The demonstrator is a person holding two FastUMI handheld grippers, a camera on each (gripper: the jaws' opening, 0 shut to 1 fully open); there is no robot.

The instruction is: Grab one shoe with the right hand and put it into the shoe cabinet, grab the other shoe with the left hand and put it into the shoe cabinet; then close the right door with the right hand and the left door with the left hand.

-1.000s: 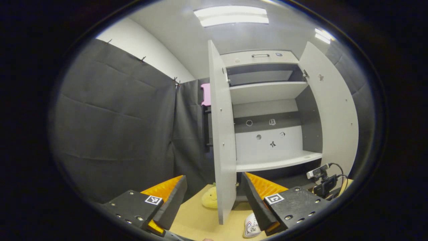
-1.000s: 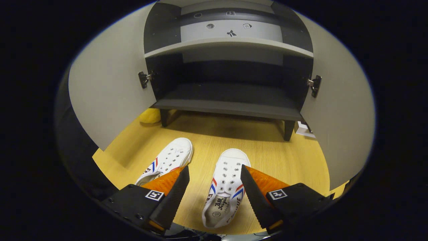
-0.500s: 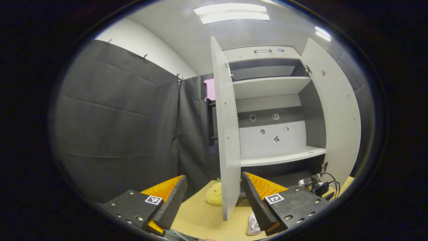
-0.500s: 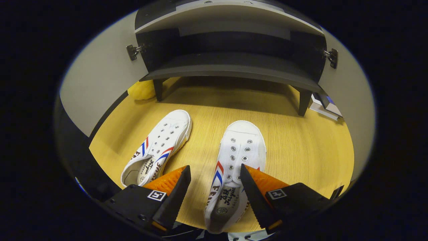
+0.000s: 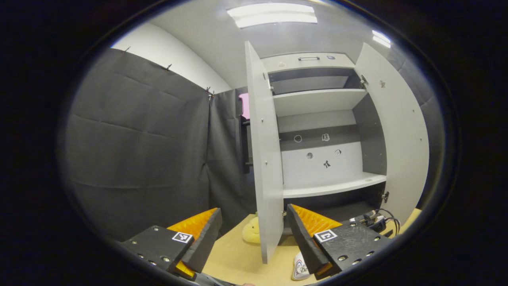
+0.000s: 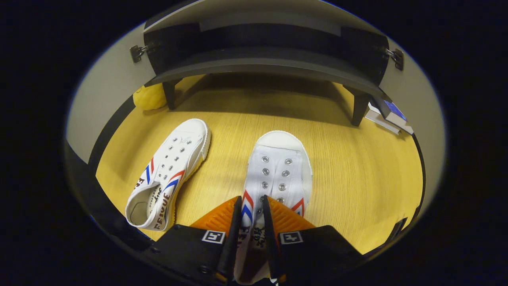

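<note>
- right gripper [image 6: 249, 222] has its fingers pinched in on the side wall of the right-hand white sneaker [image 6: 278, 174], near the heel opening; the shoe sits flat on the wooden floor [image 6: 357, 167], toe pointing at the shoe cabinet [image 6: 262, 63]
- the risk I see: that canvas wall is thin and floppy, so the shoe could dangle toe-down or twist once lifted; then the toe might catch the front edge of the dark bottom shelf [image 6: 258, 65] going in
- the grip looks like it's on one edge only; a fast swing could let it slip out
- the other sneaker [image 6: 168, 172] lies just beside it, angled left; a low drag could knock it
- left gripper [image 5: 254, 234] hangs with fingers spread, holding nothing, right by the edge of the open left door [image 5: 264, 159]; a careless move could bump the door partly closed
- right door [image 5: 401, 131] is wide open too; the yellow plush toy [image 6: 149, 97] by the cabinet leg shouldn't matter
</note>
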